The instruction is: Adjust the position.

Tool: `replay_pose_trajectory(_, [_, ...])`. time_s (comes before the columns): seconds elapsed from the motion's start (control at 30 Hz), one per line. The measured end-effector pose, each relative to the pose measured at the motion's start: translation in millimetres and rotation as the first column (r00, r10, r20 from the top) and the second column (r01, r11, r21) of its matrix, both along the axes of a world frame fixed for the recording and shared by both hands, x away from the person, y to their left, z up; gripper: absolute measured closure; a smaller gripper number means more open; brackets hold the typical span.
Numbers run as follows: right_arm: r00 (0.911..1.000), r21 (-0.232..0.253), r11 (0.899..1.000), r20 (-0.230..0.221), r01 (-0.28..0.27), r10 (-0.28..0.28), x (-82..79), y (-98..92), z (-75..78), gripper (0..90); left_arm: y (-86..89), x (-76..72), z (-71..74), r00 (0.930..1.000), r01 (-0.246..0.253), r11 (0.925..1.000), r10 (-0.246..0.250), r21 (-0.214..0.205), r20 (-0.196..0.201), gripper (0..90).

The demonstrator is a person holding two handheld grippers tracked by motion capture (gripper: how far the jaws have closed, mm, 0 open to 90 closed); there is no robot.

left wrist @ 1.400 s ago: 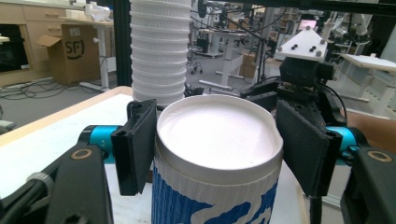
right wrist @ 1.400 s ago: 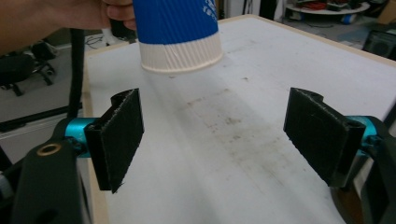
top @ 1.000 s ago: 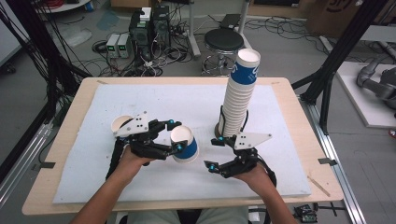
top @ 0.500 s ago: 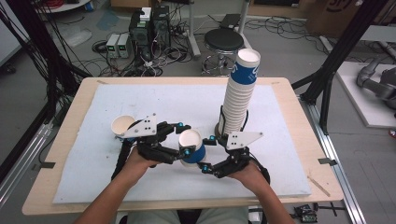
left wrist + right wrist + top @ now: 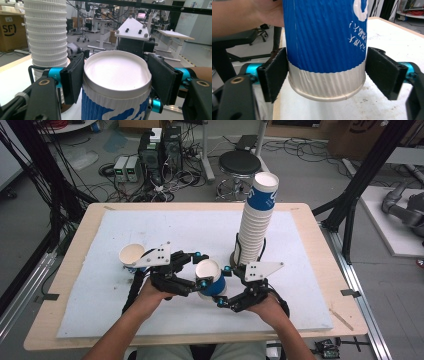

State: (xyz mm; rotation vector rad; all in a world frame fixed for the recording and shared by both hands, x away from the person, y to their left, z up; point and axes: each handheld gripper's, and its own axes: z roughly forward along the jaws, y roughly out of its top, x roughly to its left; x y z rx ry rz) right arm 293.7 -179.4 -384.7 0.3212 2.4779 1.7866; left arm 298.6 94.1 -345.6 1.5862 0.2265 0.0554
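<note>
Two grippers met at our blue cup (image 5: 209,279): left gripper (image 5: 199,270) pinched it, right gripper (image 5: 223,286) closing, pads apart. We needed both pads seated before releasing.

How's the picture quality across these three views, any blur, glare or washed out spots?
High view: even light, soft detail, the tall cup stack leaning from lens distortion. Left gripper view: the cup has a washed-out white inside, and the background is soft. Right gripper view: the blue cup wall looms close and fairly sharp; the hand behind is blurred.
</note>
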Motion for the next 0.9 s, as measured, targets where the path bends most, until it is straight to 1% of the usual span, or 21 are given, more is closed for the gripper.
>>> replay_pose_trajectory(0.07, [1.0, 0.0, 1.0, 0.007, 0.001, -0.001, 0.8, -1.0, 0.5, 25.5, 0.7, 0.1, 0.3, 1.0, 0.0, 1.0, 0.0, 0.003, 0.006, 32.4])
replay_pose_trajectory(0.2, [0.9997, -0.014, 1.0, 0.022, -0.008, 0.009, -0.2, -1.8, 3.2, 30.3, 1.4, 0.0, 0.5, 1.0, 0.0, 1.0, 0.0, 0.002, 0.006, 32.5])
replay_pose_trajectory(0.27, [0.9994, -0.028, 1.0, 0.033, 0.002, -0.001, 0.0, -2.1, 4.3, 32.0, 1.6, -0.2, 0.3, 1.0, 0.0, 0.9999, 0.0, 0.011, 0.005, 32.4])
replay_pose_trajectory(0.4, [0.9993, -0.059, 0.998, 0.036, -0.002, 0.004, -0.1, -2.0, 5.0, 34.1, 1.6, -0.3, -0.8, 1.0, 0.0, 0.9994, 0.0, 0.036, 0.007, 31.5])
replay_pose_trajectory(0.43, [0.9993, -0.066, 0.998, 0.038, -0.003, 0.005, 0.0, -2.0, 5.2, 34.3, 1.1, -1.0, -0.6, 0.9999, -0.009, 0.9987, 0.008, 0.051, 0.015, 29.5])
replay_pose_trajectory(0.47, [0.9993, -0.072, 0.997, 0.037, -0.003, 0.005, -0.1, -1.7, 5.8, 34.4, 0.0, -1.5, -0.1, 0.9997, -0.025, 0.9972, 0.024, 0.071, 0.008, 22.1])
replay_pose_trajectory(0.5, [0.9992, -0.083, 0.997, 0.039, -0.003, 0.006, -0.2, -1.6, 6.6, 34.5, -0.9, -1.1, 0.4, 0.9997, -0.022, 0.9959, 0.023, 0.088, -0.012, 12.7])
replay_pose_trajectory(0.53, [0.9989, -0.096, 0.995, 0.046, -0.003, 0.007, -0.4, -1.5, 7.6, 34.5, -0.8, -0.7, 0.8, 0.9997, 0.0, 0.9959, 0.002, 0.09, -0.023, 10.7])
replay_pose_trajectory(0.57, [0.9989, -0.102, 0.995, 0.045, -0.012, 0.017, -0.2, -1.5, 8.6, 34.5, -0.3, -0.9, 1.3, 0.9997, 0.005, 0.9952, -0.003, 0.097, -0.025, 10.9])
replay_pose_trajectory(0.63, [0.9986, -0.119, 0.993, 0.05, -0.01, 0.016, 0.0, -2.0, 11.1, 34.5, 1.7, -0.5, 2.7, 0.9997, 0.009, 0.9933, -0.006, 0.115, -0.025, 10.9])
replay_pose_trajectory(0.7, [0.9983, -0.142, 0.99, 0.054, -0.011, 0.019, 0.3, -2.7, 14.1, 34.5, 5.4, 0.0, 4.0, 0.9997, 0.005, 0.9927, -0.003, 0.12, -0.024, 10.9])
replay_pose_trajectory(0.8, [0.9977, -0.162, 0.987, 0.064, -0.012, 0.023, 1.4, -4.7, 19.9, 34.5, 12.4, 1.1, 6.0, 0.9994, 0.0, 0.9925, 0.004, 0.122, -0.033, 10.9])
replay_pose_trajectory(0.83, [0.9976, -0.17, 0.985, 0.066, -0.01, 0.021, 1.9, -5.1, 22.1, 34.5, 15.1, 1.4, 7.2, 0.9994, -0.001, 0.9912, 0.005, 0.132, -0.034, 10.9])
replay_pose_trajectory(0.9, [0.9965, -0.201, 0.98, 0.081, 0.0, 0.017, 3.4, -5.4, 26.4, 34.5, 18.3, 1.4, 9.6, 0.9994, 0.0, 0.9889, 0.005, 0.149, -0.035, 10.9])
